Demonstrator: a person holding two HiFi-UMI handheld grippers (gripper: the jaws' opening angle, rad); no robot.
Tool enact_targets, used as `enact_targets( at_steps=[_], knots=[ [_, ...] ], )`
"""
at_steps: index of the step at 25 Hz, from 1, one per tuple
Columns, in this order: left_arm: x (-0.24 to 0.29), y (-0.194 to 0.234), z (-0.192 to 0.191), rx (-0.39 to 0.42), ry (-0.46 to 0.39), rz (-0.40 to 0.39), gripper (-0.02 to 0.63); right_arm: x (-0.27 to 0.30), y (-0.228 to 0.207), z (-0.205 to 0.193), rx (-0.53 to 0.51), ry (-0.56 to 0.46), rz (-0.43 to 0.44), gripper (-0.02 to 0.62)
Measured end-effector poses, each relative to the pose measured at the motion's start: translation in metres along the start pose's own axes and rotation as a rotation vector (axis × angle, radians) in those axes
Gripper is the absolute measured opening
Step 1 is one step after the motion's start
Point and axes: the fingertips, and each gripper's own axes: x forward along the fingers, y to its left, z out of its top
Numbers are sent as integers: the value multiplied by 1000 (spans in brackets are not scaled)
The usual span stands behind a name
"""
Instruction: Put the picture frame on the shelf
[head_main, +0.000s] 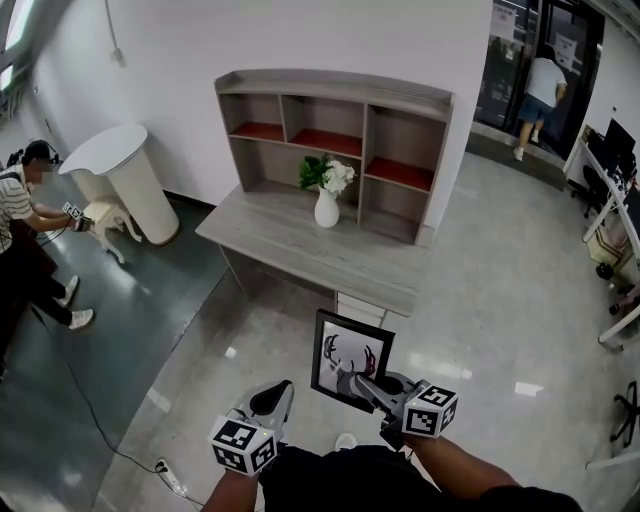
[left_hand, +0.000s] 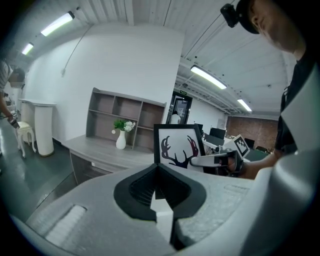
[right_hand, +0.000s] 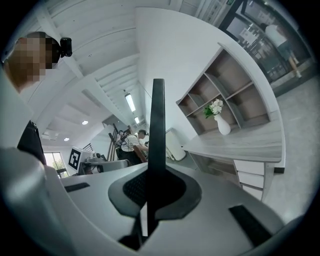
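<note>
Pinches picture frame (head_main: 345, 350) upright by its edge in right hand-held gripper (head_main: 366, 384), mid-air, w/ left hand-held gripper (head_main: 274, 396) pressed together & empty just beside, shelf (head_main: 335, 110) atop bench (head_main: 290, 240) straight ahead, well apart.

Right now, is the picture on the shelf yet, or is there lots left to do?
Not yet. Done: the picture frame is picked up, clamped by its edge in the right gripper. In hand: it is held in the air, short of the desk; the left gripper is shut and empty. Left: reach the shelf and set the frame in a compartment. They all look empty; a vase stands on the desk below.
</note>
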Motion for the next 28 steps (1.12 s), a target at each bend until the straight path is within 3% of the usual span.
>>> enact_targets(
  at_steps=[8, 14, 22, 28],
  knots=[
    [45, 32, 9, 5, 34, -39, 9, 20, -41, 10, 42, -7, -54, 23],
    [88, 70, 27, 19, 33, -123, 9, 52, -71, 27, 46, -38, -128, 23],
    [130, 153, 79, 57, 7, -229, 9, 121, -111, 56, 117, -79, -265, 23],
    [145, 206, 93, 82, 23, -322, 11, 173, -115, 73, 131, -115, -340, 23]
  ],
)
